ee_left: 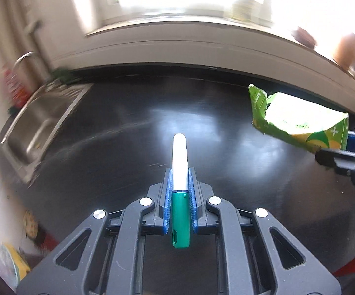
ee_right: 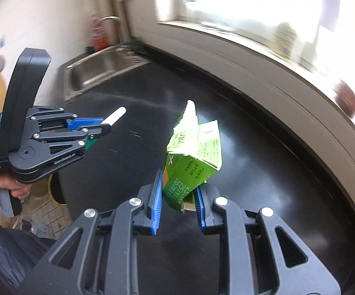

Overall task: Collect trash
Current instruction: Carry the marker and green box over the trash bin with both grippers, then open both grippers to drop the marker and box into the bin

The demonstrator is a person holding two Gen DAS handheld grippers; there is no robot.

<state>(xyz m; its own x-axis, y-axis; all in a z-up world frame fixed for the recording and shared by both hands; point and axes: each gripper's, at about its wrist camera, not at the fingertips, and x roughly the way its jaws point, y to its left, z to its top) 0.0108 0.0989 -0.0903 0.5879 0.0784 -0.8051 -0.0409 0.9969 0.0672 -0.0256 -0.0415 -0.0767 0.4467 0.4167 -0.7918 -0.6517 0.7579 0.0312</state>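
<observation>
Left gripper (ee_left: 180, 179) clamped on a green-capped white marker (ee_left: 180, 162) — barrel pointing forward past the fingertips, above the black counter (ee_left: 118, 113). Right gripper (ee_right: 178, 186) pinches a crumpled green carton (ee_right: 193, 152) by its lower end — carton sticks up and forward. Steel sink (ee_right: 99, 71) far ahead-left.

Black countertop (ee_left: 133, 113) below my tongs.
A steel sink (ee_left: 37, 123) is set into it, left of frame.
</observation>
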